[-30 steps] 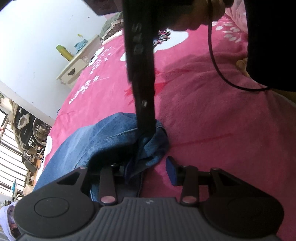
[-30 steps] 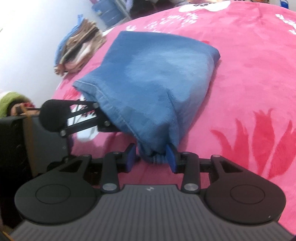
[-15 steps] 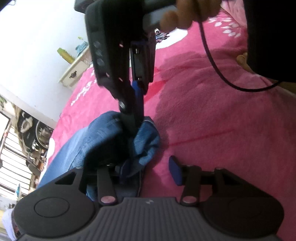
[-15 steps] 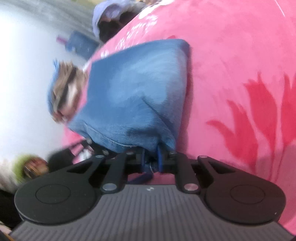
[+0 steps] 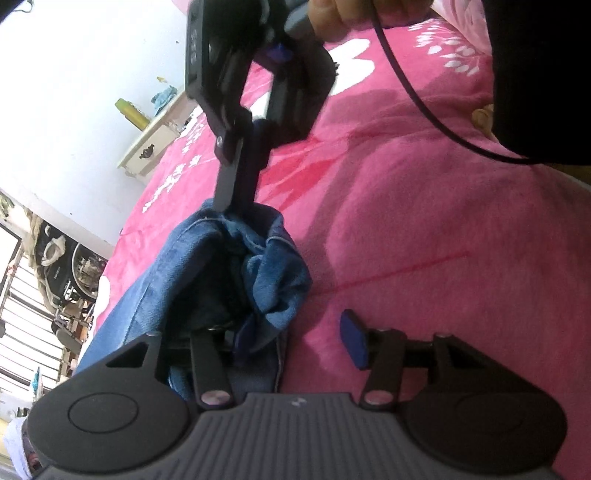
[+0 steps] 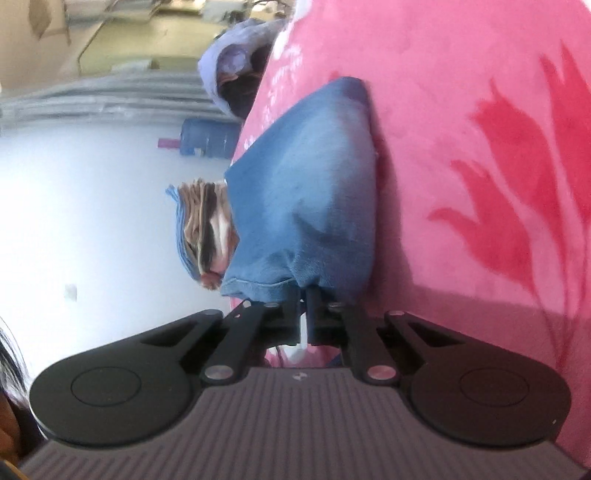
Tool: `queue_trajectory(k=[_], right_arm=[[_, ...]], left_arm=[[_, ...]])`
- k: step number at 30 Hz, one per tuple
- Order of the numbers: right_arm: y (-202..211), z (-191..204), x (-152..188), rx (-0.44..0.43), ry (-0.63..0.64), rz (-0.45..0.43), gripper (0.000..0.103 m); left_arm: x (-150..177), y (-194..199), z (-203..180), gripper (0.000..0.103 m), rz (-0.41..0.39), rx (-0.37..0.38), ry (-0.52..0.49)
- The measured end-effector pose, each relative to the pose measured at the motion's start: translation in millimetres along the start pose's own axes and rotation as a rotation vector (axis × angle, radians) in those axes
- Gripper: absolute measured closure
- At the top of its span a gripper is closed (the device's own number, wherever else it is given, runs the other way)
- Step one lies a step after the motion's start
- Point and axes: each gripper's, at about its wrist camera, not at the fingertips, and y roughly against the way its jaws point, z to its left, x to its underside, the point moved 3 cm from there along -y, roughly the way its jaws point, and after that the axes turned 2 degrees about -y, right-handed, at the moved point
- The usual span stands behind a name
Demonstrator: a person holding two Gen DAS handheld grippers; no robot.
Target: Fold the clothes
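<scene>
So, status from where I stand:

Garment: folded blue denim piece [image 6: 310, 206], partly lifted off the pink plush bedspread with red flower print [image 5: 424, 229]; far end rests on the bed, near end bunched up in the air.

Right gripper [image 6: 303, 306]: tongs pressed together, pinching the hemmed corner of the denim. In the left wrist view it comes down from above onto the top of the bundle [image 5: 236, 199]. Looks like it carries the lifted edge so the layers stay together.

Left gripper [image 5: 295, 336]: tongs spread wide. One blue pad [image 5: 352, 341] sits clear over bare bedspread; the other is buried in the cloth fold. Nothing clamped, so my read is it is lining up for a second grip.

Why two points: one corner alone lets the denim sag and twist, as the crumpled near end shows.

Person: dark sleeve [image 5: 535, 74] at the upper right, hand [image 5: 332, 18] on the right gripper's handle, black cable [image 5: 424, 110] trailing.

Background: stack of folded clothes [image 6: 203, 229] at the bed edge, probably the finished pile.

Risk: bundle unrolling if the pinch slips.
</scene>
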Motion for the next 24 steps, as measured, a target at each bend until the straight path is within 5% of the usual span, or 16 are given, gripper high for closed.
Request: queue_trajectory(k=[7, 11, 16, 20, 24], right_arm=[[9, 18, 0, 0.083, 0.139, -0.003, 0.099], [-2, 44, 13, 0.272, 0.401, 0.028, 0.097], [-24, 77, 42, 0.402, 0.750, 0.048, 0.081], [-40, 101, 72, 0.573, 1.114, -0.013, 0.078], [-57, 108, 103, 0.643, 1.398, -0.010, 0.075]], left_arm=[[2, -1, 4, 0.053, 0.007, 0.014, 0.012], [2, 1, 2, 0.053, 0.007, 0.011, 0.008], [1, -1, -3, 0.052, 0.006, 0.008, 0.015], [0, 0, -2, 0.052, 0.000, 0.007, 0.027], [1, 1, -2, 0.052, -0.012, 0.003, 0.032]])
